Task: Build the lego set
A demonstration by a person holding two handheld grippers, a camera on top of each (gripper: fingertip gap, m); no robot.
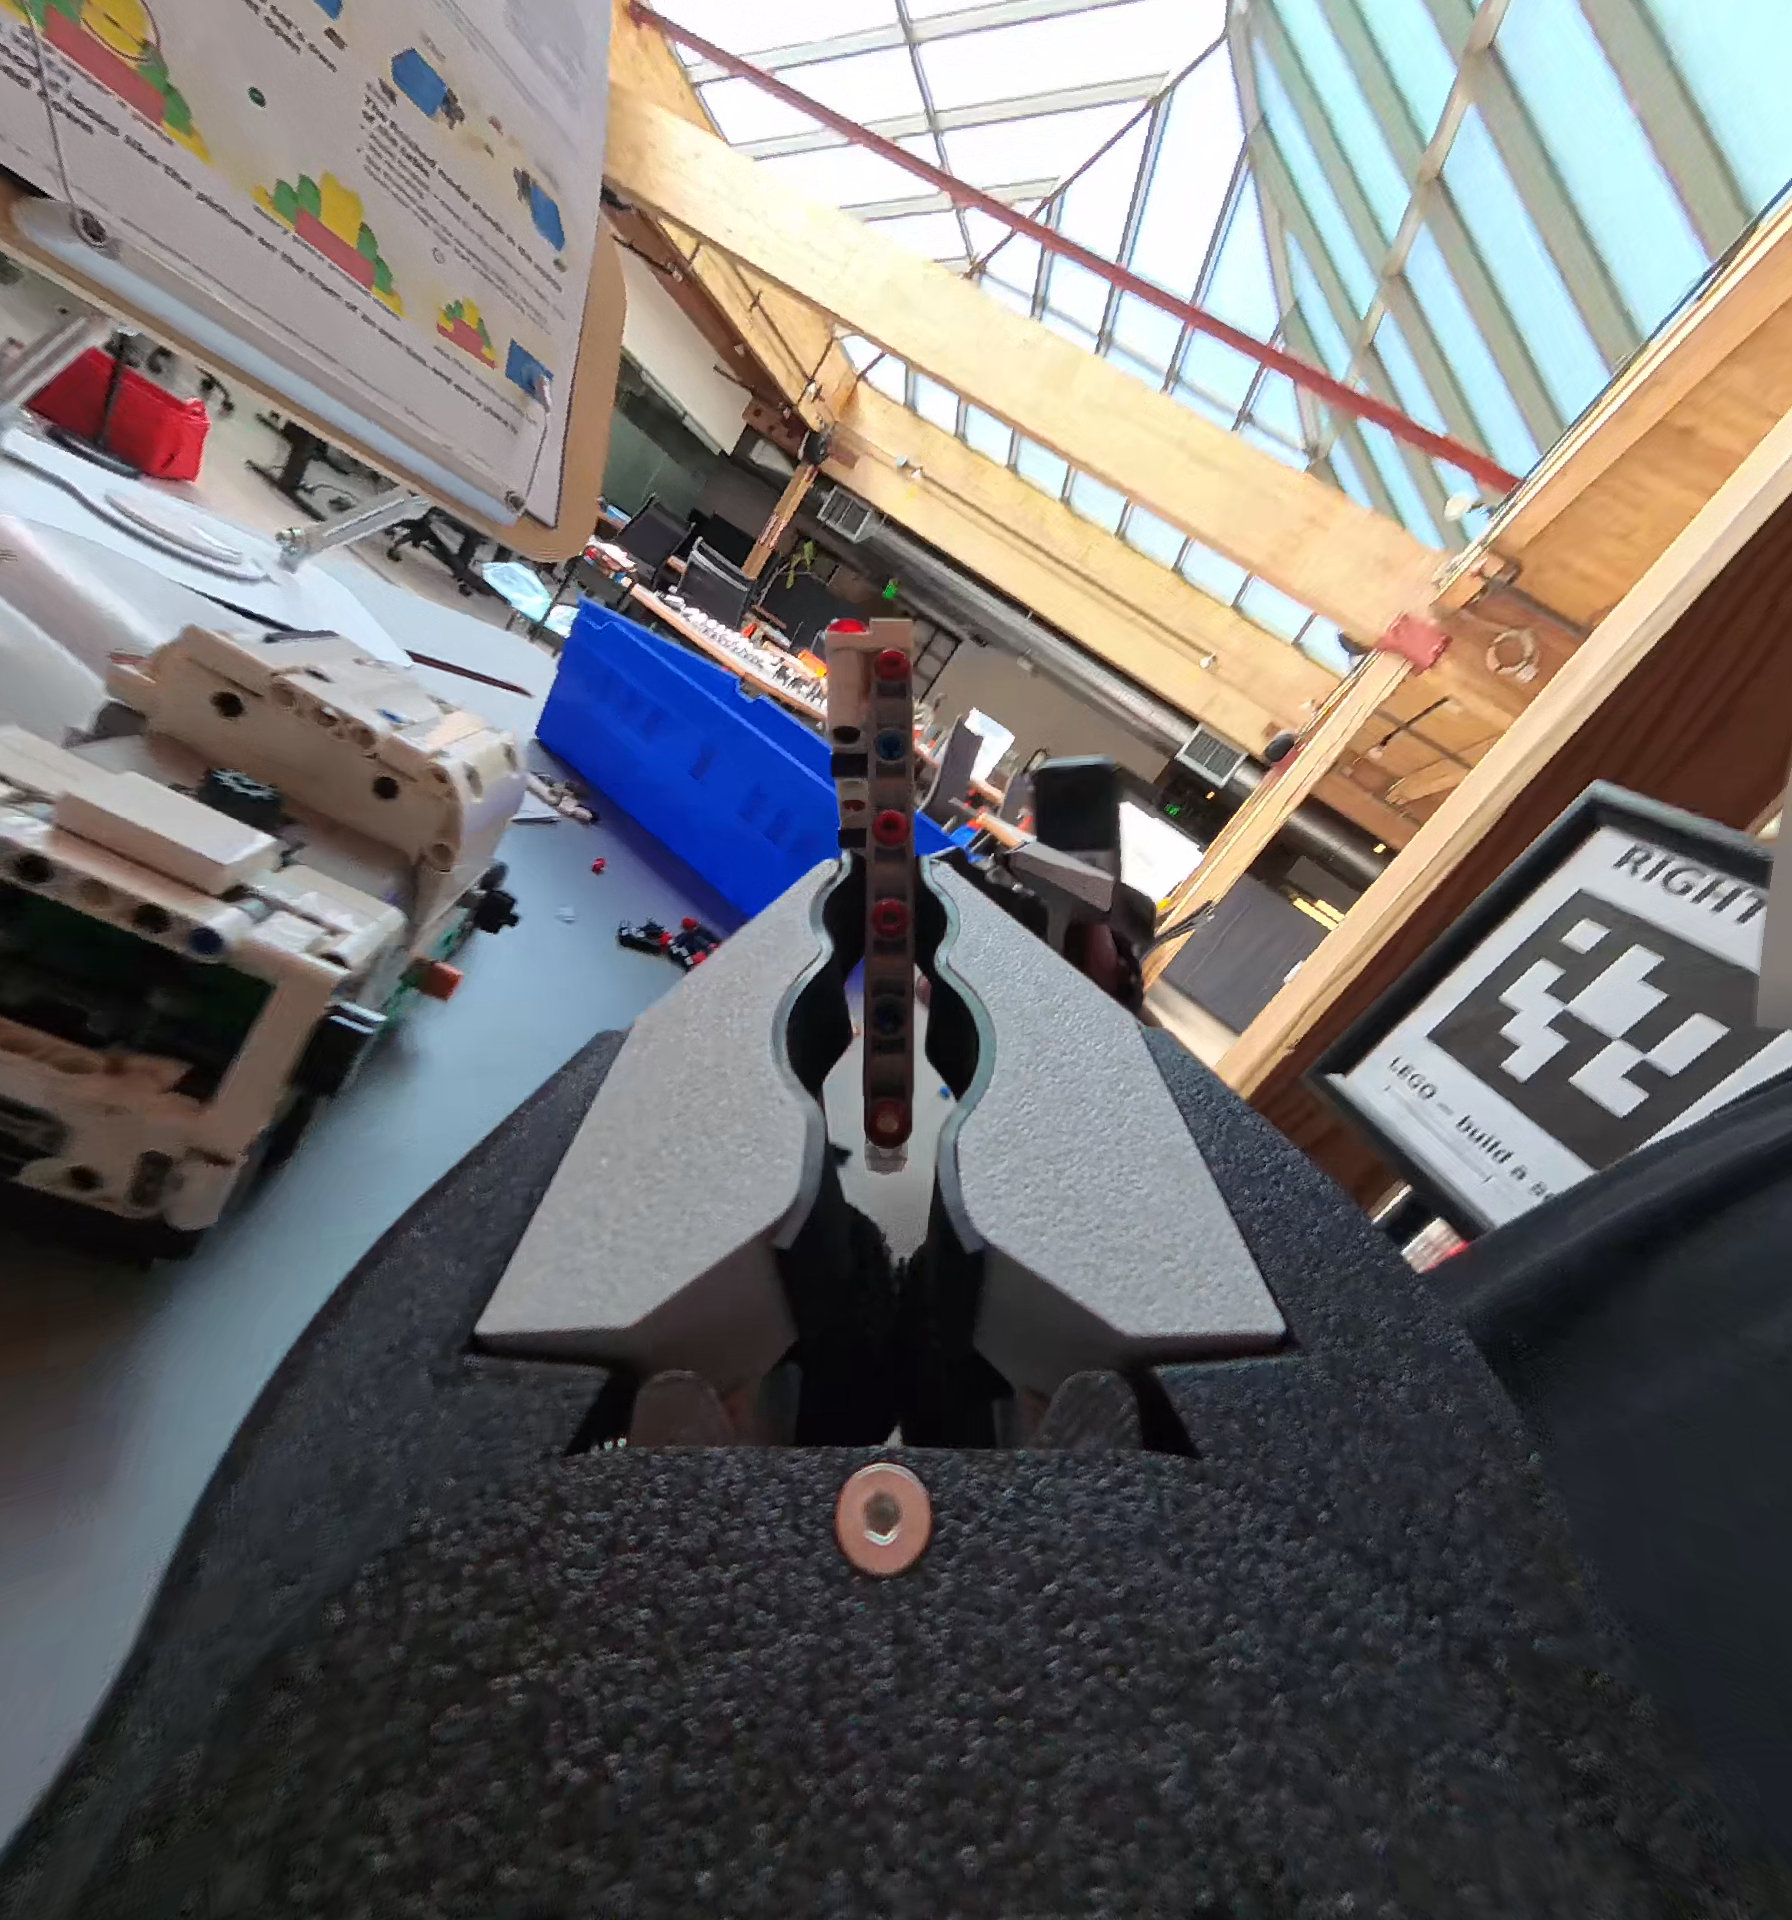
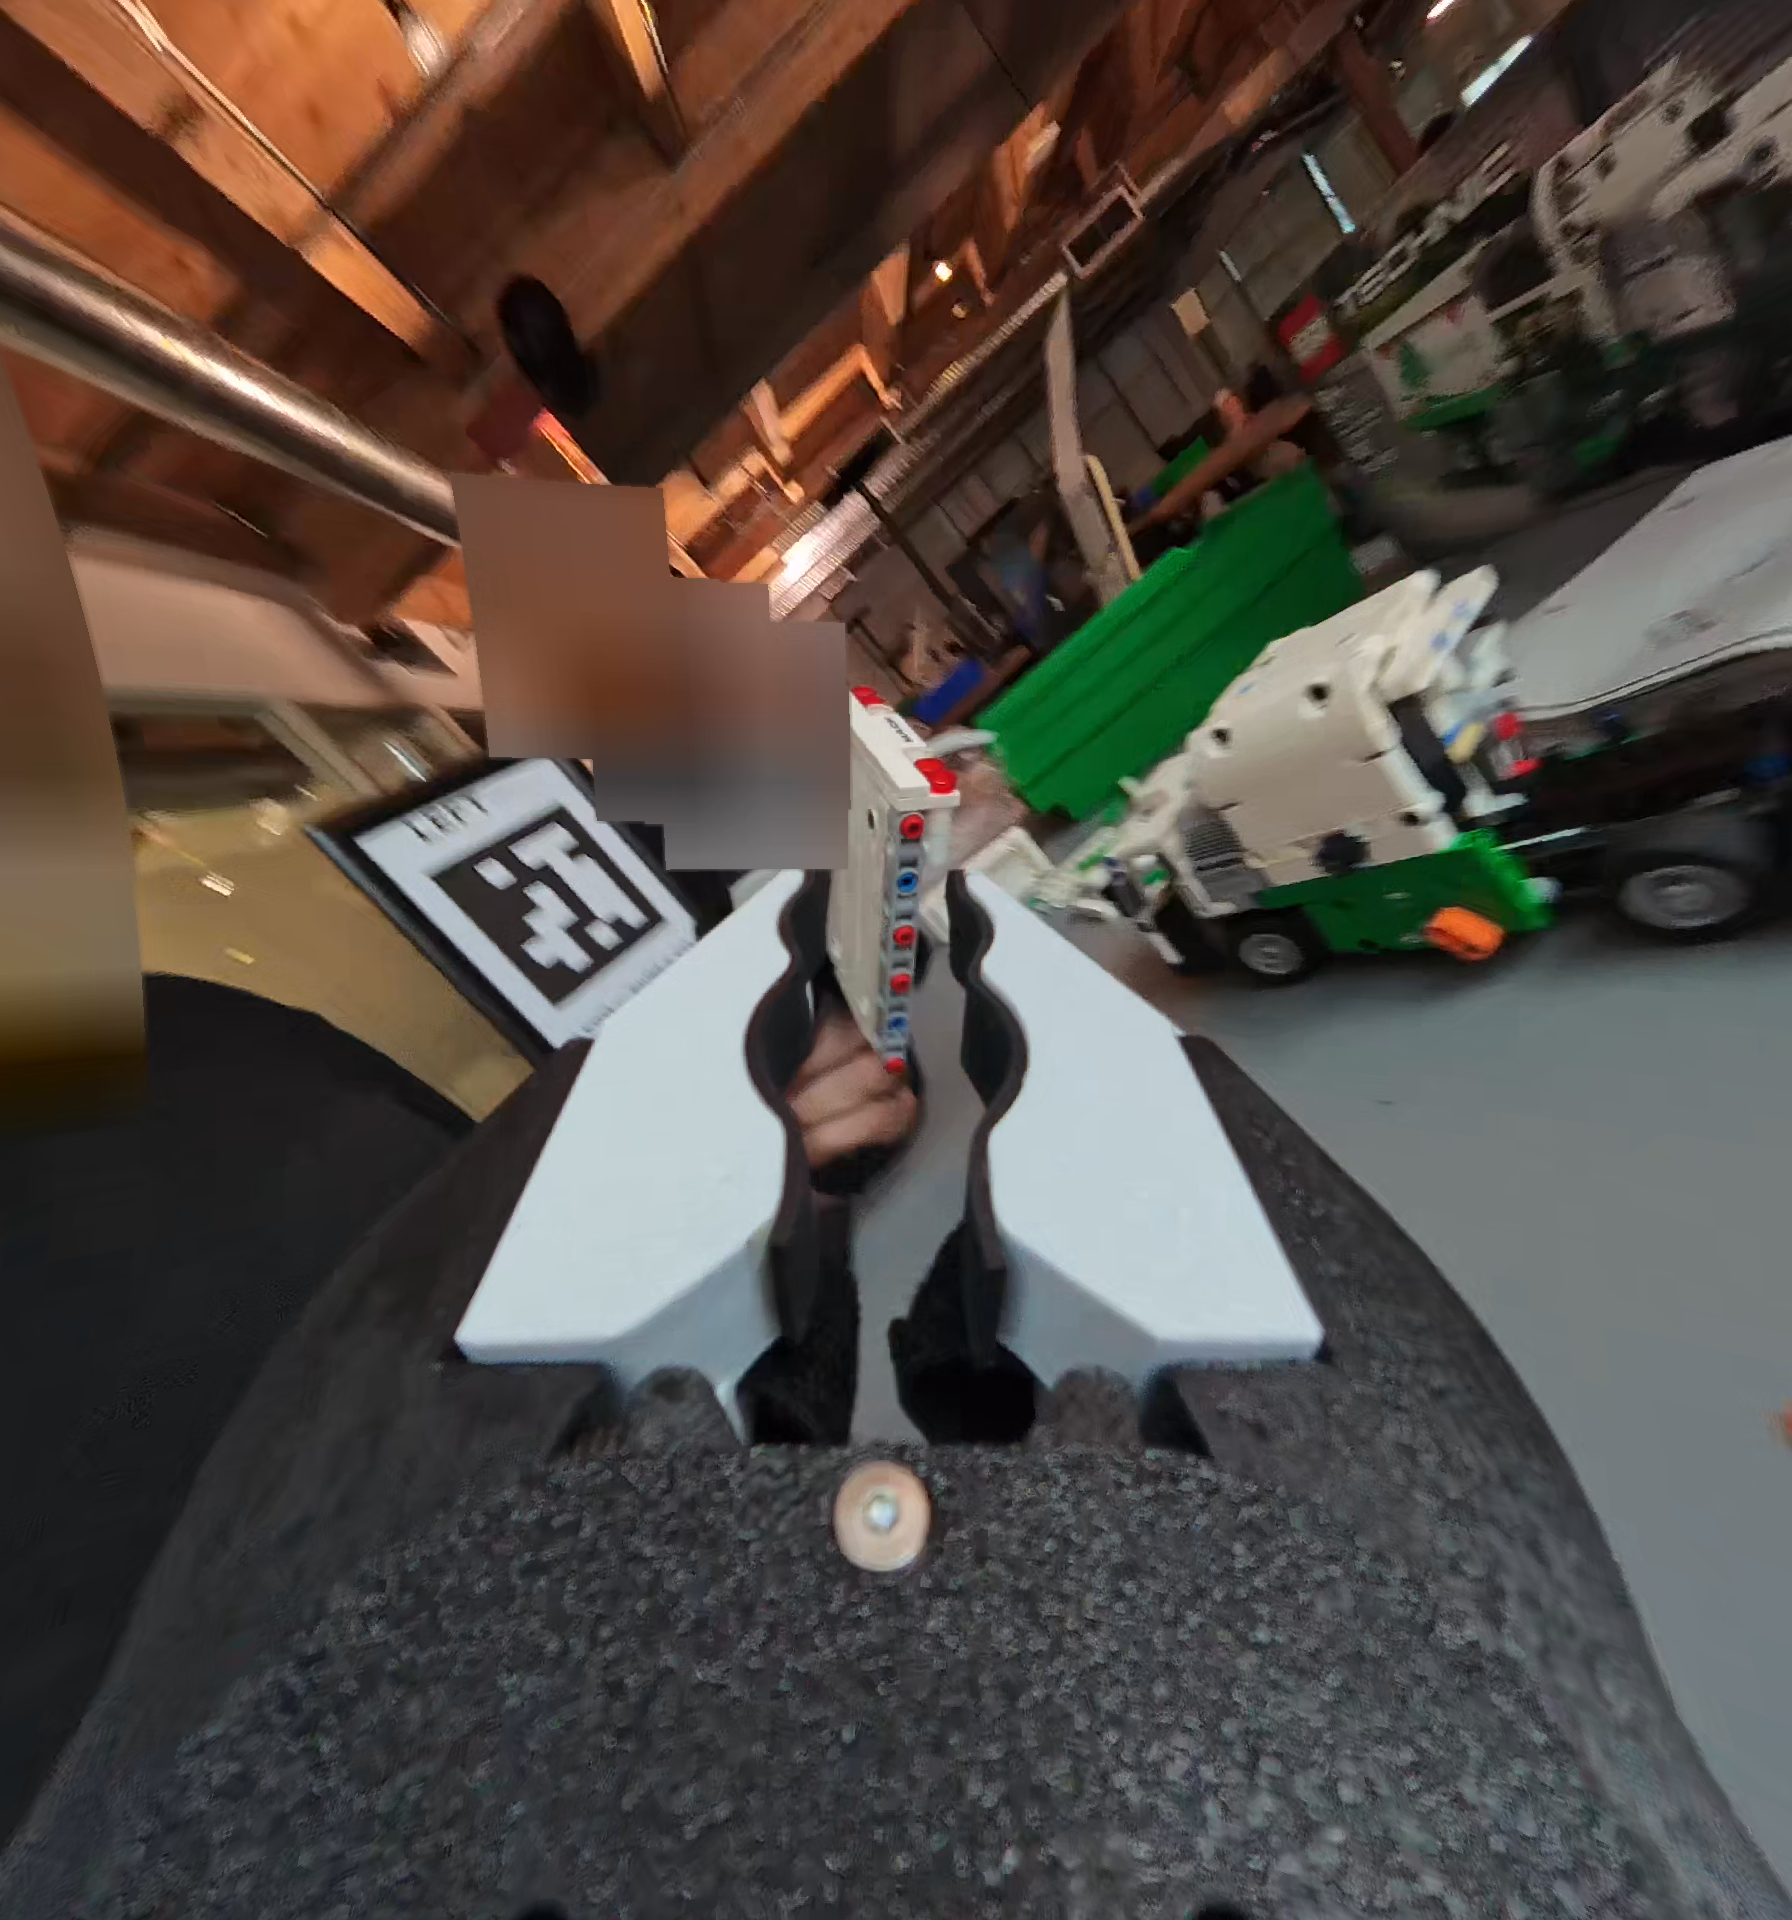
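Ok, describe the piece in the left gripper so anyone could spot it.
Right of the white brick-built truck on the grey table stands a blue bin. Before it, the left gripper clamps a slim upright beam; it alone shows a column of red and blue pins.

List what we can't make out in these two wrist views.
- Left wrist view: pinned panel in left gripper is edge-on, face hidden.
- Left wrist view: white brick truck cut off by left edge.
- Right wrist view: green-and-white truck motion-blurred, details lost.
- Right wrist view: hand mostly hidden behind right gripper.
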